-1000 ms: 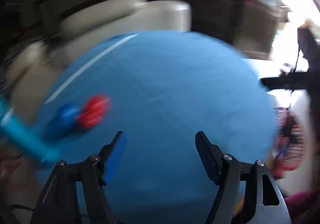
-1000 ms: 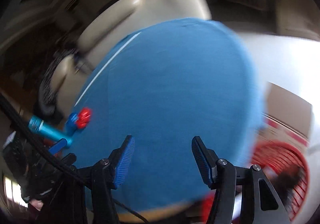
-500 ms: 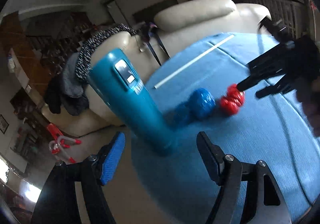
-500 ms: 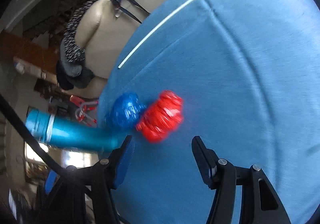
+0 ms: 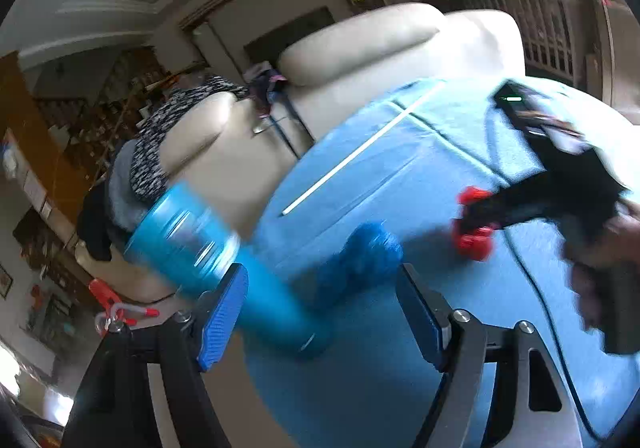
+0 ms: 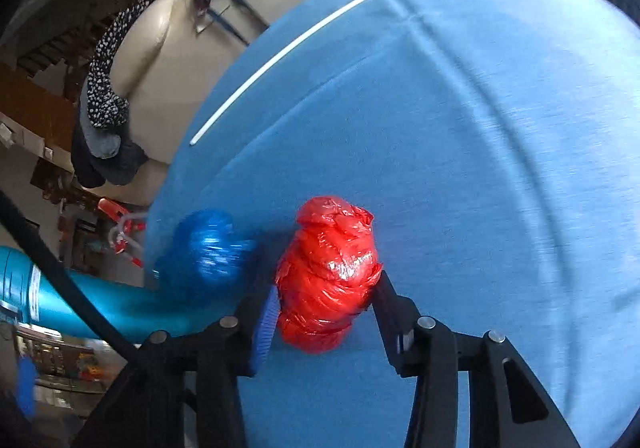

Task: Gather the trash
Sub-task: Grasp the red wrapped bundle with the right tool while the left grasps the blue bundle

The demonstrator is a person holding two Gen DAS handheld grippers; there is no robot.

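A crumpled red plastic wad (image 6: 328,276) lies on the blue tablecloth (image 6: 460,128). My right gripper (image 6: 326,308) has its jaws closed against both sides of the wad. A crumpled blue plastic wad (image 6: 208,252) lies just left of it. In the left wrist view the blue wad (image 5: 360,260) sits ahead of my open, empty left gripper (image 5: 324,312), and the right gripper's fingers (image 5: 492,208) cover part of the red wad (image 5: 474,240). A teal cylinder (image 5: 224,272) lies tilted at the table's left edge, ahead of the left finger.
A white straw-like stick (image 5: 360,152) lies across the far part of the cloth. A beige sofa (image 5: 360,60) with clothes draped on it stands behind the table. A black cable (image 5: 540,296) runs over the cloth on the right.
My right gripper has moved forward around the red wad and narrowed onto it. My left gripper has moved closer to the blue wad and teal cylinder.
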